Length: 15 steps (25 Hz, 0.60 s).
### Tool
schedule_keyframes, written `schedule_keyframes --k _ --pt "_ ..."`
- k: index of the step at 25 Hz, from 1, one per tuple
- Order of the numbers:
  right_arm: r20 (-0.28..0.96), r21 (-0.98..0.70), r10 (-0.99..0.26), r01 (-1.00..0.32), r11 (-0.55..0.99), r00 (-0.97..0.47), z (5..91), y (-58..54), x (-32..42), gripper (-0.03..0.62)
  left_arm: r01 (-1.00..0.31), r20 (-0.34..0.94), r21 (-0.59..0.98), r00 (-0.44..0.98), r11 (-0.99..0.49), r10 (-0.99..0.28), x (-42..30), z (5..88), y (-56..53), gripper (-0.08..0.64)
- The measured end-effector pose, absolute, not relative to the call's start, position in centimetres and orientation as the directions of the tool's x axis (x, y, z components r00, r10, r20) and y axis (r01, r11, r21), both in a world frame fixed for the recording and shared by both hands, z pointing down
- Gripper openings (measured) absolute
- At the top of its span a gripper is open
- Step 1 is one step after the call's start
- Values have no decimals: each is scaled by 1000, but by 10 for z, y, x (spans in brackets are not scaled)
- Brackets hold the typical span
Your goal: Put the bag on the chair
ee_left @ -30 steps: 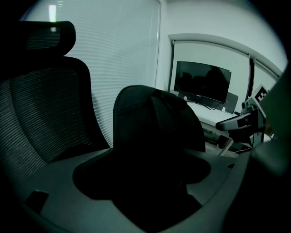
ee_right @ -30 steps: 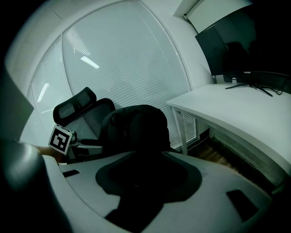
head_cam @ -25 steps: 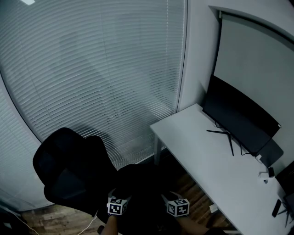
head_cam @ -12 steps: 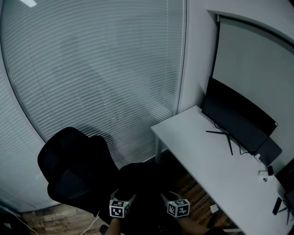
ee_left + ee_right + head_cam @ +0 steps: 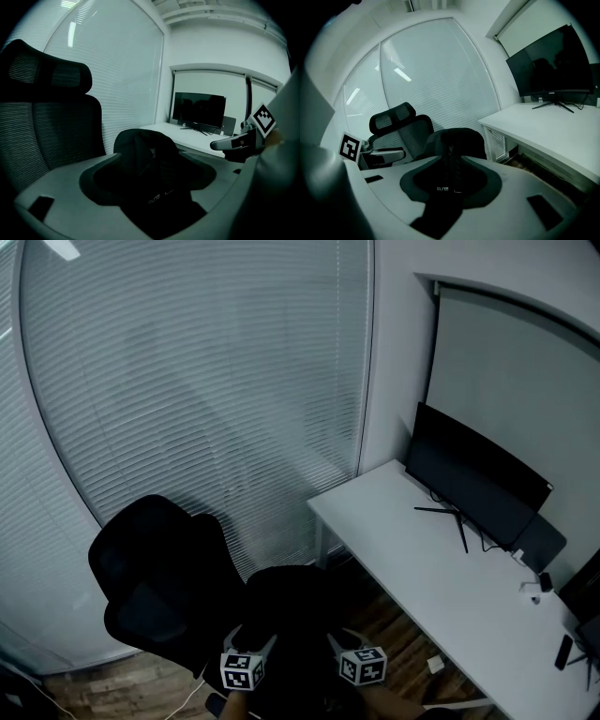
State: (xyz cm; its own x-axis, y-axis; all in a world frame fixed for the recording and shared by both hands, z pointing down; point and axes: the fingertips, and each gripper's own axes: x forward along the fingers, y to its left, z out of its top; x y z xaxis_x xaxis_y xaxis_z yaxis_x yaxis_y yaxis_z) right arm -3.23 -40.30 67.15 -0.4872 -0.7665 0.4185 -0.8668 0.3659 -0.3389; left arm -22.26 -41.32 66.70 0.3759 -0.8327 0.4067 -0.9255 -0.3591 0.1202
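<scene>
— How do the grippers stand?
— Left gripper [image 5: 251, 645] and right gripper [image 5: 342, 645] are both clenched on the black bag [image 5: 295, 606], which hangs between them
— And the chair?
— The chair [image 5: 159, 568] is just left of the bag, the desk [image 5: 422, 559] farther right

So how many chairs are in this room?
1. The black chair stands at the left by the window blinds, left of the white desk. The bag is near it, not on it. More chairs could be out of view.
</scene>
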Motion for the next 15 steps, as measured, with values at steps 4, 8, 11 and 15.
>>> schedule_keyframes --k 4,8,11,15 --pt "404 -336 -780 -871 359 -477 664 -380 -31 109 -918 391 116 394 -380 -832 -217 657 -385 395" --pt "391 -340 -787 -869 359 -478 658 -355 -31 101 -919 388 104 389 -379 -836 -220 655 -358 262" --pt "383 -337 -792 -870 359 -475 656 -336 -30 96 -917 388 88 392 -390 -834 -219 656 -338 249" --pt "379 -331 -797 -873 358 -471 652 -312 -30 89 -914 382 80 398 -399 -834 -217 653 -311 195"
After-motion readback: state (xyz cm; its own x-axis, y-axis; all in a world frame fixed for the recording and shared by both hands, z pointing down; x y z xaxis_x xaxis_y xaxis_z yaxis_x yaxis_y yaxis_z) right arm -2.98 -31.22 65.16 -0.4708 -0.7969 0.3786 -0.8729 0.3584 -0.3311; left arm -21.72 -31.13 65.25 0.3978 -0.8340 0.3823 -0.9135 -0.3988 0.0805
